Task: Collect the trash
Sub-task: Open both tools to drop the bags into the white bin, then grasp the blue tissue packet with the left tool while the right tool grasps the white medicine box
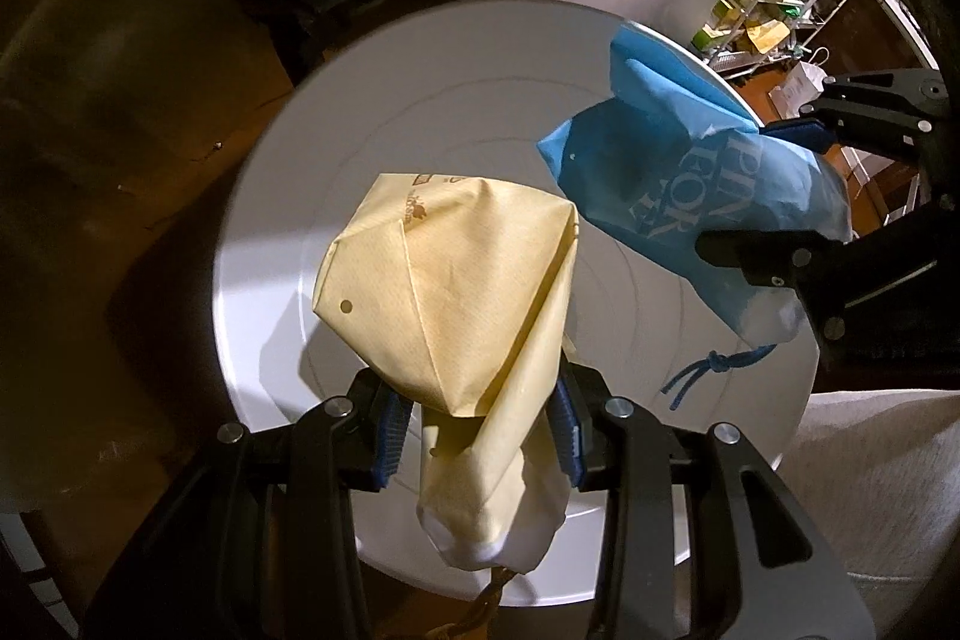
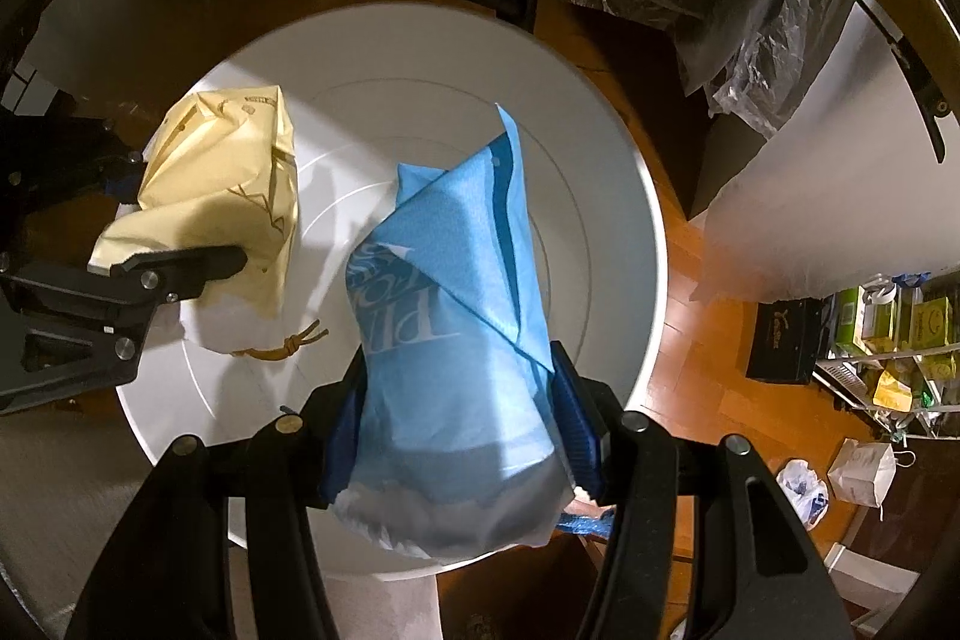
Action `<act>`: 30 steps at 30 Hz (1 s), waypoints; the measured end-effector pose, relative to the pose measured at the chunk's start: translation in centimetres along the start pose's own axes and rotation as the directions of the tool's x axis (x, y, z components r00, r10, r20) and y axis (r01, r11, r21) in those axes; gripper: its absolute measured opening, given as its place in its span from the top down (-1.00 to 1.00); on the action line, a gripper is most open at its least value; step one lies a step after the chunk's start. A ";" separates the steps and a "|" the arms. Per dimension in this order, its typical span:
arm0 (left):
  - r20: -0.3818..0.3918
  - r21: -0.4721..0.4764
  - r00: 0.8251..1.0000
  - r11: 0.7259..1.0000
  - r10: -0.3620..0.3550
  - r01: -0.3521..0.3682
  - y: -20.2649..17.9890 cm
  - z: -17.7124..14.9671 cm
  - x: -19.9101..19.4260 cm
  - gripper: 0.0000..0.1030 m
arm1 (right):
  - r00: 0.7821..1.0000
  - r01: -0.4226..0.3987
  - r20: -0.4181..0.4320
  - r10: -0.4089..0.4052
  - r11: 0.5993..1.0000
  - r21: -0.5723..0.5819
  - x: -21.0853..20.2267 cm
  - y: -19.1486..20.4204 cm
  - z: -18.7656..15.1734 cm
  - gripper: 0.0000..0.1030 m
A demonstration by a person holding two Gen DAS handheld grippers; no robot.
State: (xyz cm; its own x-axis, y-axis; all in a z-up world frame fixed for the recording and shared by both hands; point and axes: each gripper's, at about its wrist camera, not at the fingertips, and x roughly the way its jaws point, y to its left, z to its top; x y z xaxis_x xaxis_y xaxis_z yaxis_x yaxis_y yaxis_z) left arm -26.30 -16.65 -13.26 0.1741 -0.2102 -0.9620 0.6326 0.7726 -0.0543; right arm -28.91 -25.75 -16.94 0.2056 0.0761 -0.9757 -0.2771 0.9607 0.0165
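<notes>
A white round bin fills the middle of both views, seen from above, and its pale floor looks bare: as far as the pictures show, nothing has been dropped into it yet. Both pieces of trash hang over its mouth, so I judge the carrying done and the letting go, for both, still to come.

The blue paper bag, the bulkier of the two, sits at the centre of the right wrist view, its folded top reaching toward the upper middle of the frame and its pale end at the bottom. The right gripper pinches it low down, one blue pad pressed on each side. In the left wrist view the same bag shows at the right edge, over the bin's rim.

The yellow paper bag sits at the centre of the left wrist view, hanging down toward the bottom of the frame. The left gripper is clamped on its narrow waist, pads touching the paper on both sides. In the right wrist view it appears at the left, just inside the bin's rim, well apart from the blue one

A knotted blue cord dangles from the blue bag's end
</notes>
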 end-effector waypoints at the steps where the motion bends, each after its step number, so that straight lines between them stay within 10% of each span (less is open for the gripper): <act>1: -0.002 0.003 1.000 1.000 -0.001 0.001 0.0 0.1 0.0 0.20 | 1.000 0.000 0.000 0.000 1.000 0.000 0.0 0.0 0.0 -0.07; 7: -0.015 0.013 1.000 1.000 -0.010 0.010 0.0 -0.1 0.4 0.18 | 1.000 0.009 -0.008 -0.009 1.000 -0.001 0.3 0.2 -0.1 -0.09; 11: 0.008 0.032 1.000 0.999 0.020 -0.020 -0.2 0.0 0.0 -0.66 | 1.000 -0.002 -0.010 0.002 1.000 0.000 0.2 0.5 -0.3 -0.68; 20: 0.149 -0.004 0.984 0.995 0.096 -0.096 1.1 -0.8 -5.9 -0.66 | 0.981 0.098 0.172 -0.088 0.994 -0.053 -5.9 1.2 -0.6 -0.71; 24: 0.302 0.000 0.946 0.992 0.117 -0.123 1.5 -0.8 -12.4 -0.71 | 0.944 0.123 0.313 -0.104 0.992 -0.040 -11.3 1.2 -0.1 -0.75; 28: 0.513 -0.043 0.828 0.971 0.225 -0.237 2.5 0.0 -18.5 -0.97 | 0.847 0.156 0.517 -0.128 0.988 -0.013 -16.5 1.1 1.1 -0.92; 30: 0.532 -0.085 0.796 0.954 0.288 -0.288 3.6 1.4 -19.1 -0.97 | 0.827 0.122 0.554 -0.097 0.992 -0.008 -17.5 0.9 2.4 -0.92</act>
State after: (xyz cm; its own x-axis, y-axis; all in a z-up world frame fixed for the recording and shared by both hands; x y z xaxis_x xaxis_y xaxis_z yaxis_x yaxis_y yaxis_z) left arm -26.27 -10.69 5.28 0.7223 -0.2642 -0.6392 0.4895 0.8481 0.2026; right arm -30.55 -25.60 0.69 0.7173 0.1174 -0.6868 -0.2573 0.9607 -0.1045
